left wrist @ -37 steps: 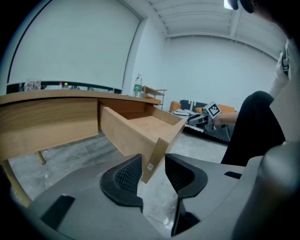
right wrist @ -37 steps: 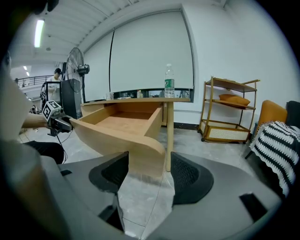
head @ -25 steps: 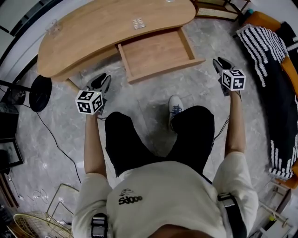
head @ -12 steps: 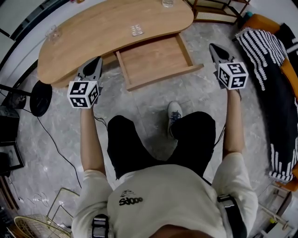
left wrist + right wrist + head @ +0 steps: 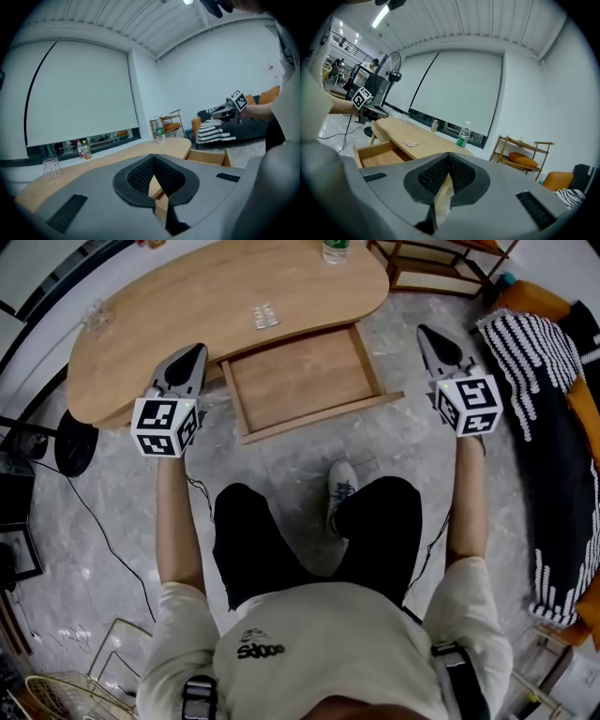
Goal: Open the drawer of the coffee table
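Wood drawer [image 5: 302, 381] pulled fully out from coffee table [image 5: 178, 306], empty.

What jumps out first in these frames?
The drawer stands pulled out of the curved wooden coffee table, top centre of the head view, with nothing visible inside it. The left gripper and right gripper hang on either side of it, both shut and empty. A black-and-white striped cloth lies at the far right.
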The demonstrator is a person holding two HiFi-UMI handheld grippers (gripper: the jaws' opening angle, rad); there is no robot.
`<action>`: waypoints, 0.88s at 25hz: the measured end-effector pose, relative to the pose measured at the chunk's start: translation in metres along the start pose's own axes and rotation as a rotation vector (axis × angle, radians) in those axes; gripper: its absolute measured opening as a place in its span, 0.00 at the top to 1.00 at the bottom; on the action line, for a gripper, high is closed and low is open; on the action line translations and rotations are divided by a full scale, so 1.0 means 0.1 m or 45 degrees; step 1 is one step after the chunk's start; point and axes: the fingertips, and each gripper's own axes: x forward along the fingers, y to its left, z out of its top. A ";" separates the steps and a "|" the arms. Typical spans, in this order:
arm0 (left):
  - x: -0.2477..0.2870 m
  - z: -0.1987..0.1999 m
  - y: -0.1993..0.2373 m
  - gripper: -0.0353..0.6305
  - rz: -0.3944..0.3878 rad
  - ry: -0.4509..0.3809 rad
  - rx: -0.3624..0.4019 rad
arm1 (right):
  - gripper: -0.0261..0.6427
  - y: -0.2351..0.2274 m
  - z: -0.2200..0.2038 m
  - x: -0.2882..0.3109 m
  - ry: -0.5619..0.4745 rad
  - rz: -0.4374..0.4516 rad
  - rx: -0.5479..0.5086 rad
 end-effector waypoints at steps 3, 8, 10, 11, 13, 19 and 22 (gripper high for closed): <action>0.20 0.07 0.11 0.92 0.014 0.047 0.000 | 0.95 -0.25 -0.05 0.22 0.038 -0.002 0.007; 0.43 0.57 0.31 0.92 0.019 0.095 -0.043 | 0.95 -0.56 0.29 0.43 0.058 0.036 0.030; 0.47 0.90 0.34 0.92 -0.004 0.115 -0.027 | 0.95 -0.69 0.55 0.42 0.077 0.051 0.029; 0.48 1.09 0.37 0.92 -0.009 0.120 -0.030 | 0.95 -0.78 0.72 0.42 0.086 0.058 0.030; 0.48 1.47 0.51 0.92 -0.005 0.126 -0.058 | 0.95 -0.95 1.10 0.44 0.099 0.071 0.032; 0.29 2.61 1.06 0.92 0.030 0.146 -0.108 | 0.95 -1.47 2.43 0.33 0.124 0.079 0.040; 0.09 3.17 1.32 0.92 0.069 0.128 -0.131 | 0.95 -1.68 3.07 0.21 0.126 0.086 0.016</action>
